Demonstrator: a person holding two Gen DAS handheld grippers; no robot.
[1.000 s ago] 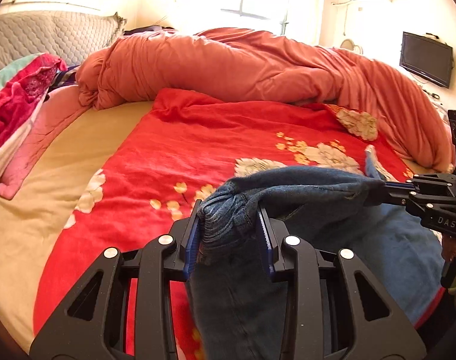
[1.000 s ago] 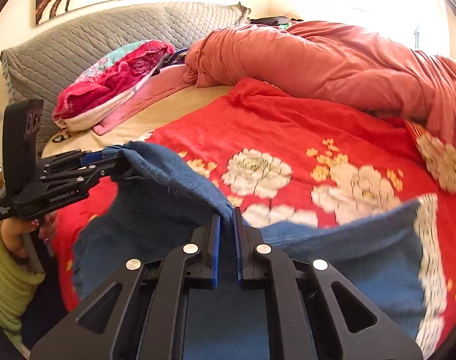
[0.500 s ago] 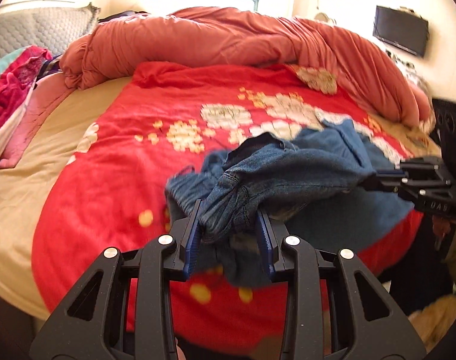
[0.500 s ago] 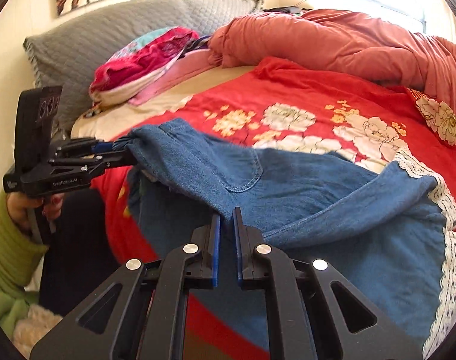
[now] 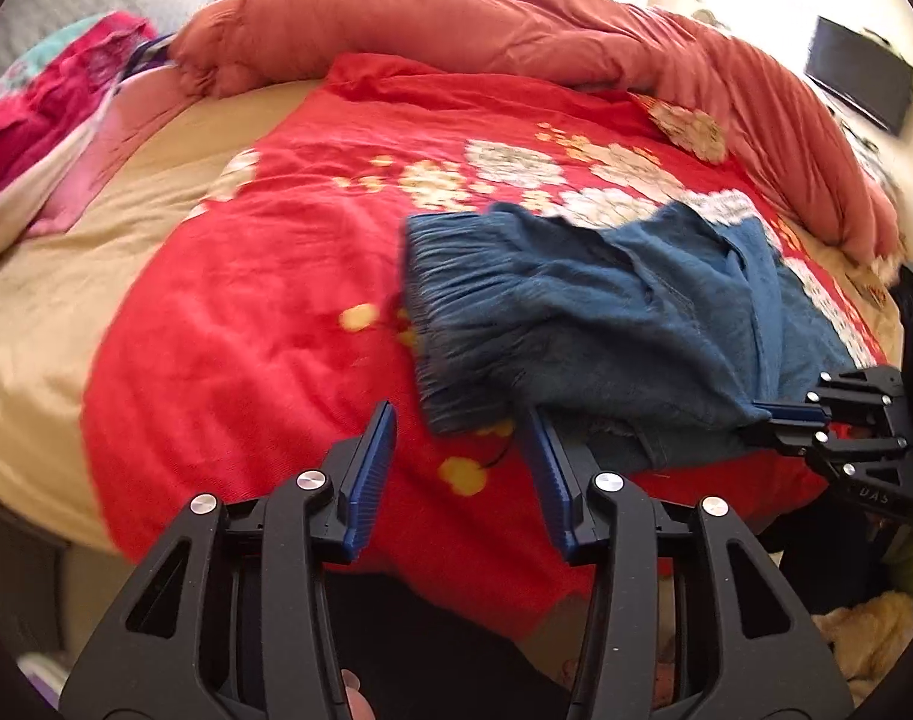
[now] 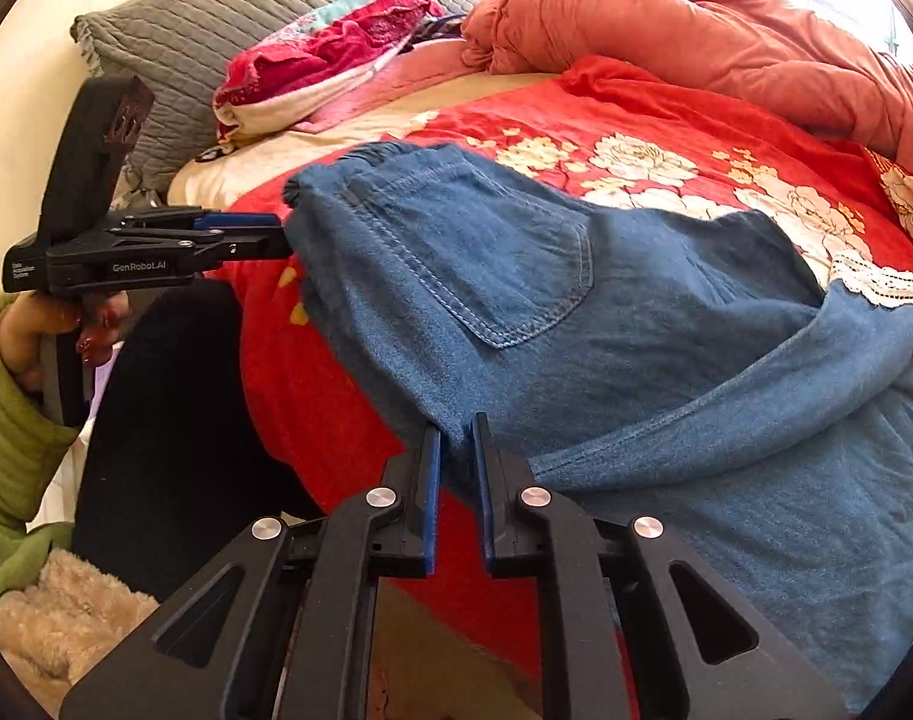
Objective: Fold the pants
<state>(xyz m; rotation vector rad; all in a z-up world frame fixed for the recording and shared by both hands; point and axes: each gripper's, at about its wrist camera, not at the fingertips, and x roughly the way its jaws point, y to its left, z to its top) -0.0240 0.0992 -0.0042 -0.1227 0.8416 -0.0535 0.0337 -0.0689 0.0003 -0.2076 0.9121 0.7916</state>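
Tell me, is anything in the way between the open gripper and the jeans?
No. The left hand-held gripper is open, with only red bedspread between it and the jeans. The right hand-held gripper is shut on their edge.

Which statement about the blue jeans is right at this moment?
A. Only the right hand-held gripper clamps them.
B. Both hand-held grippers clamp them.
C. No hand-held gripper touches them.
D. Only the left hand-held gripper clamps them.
A: the right hand-held gripper pinches the blue jeans, while the left hand-held gripper stands open with only red bedspread between its fingers.
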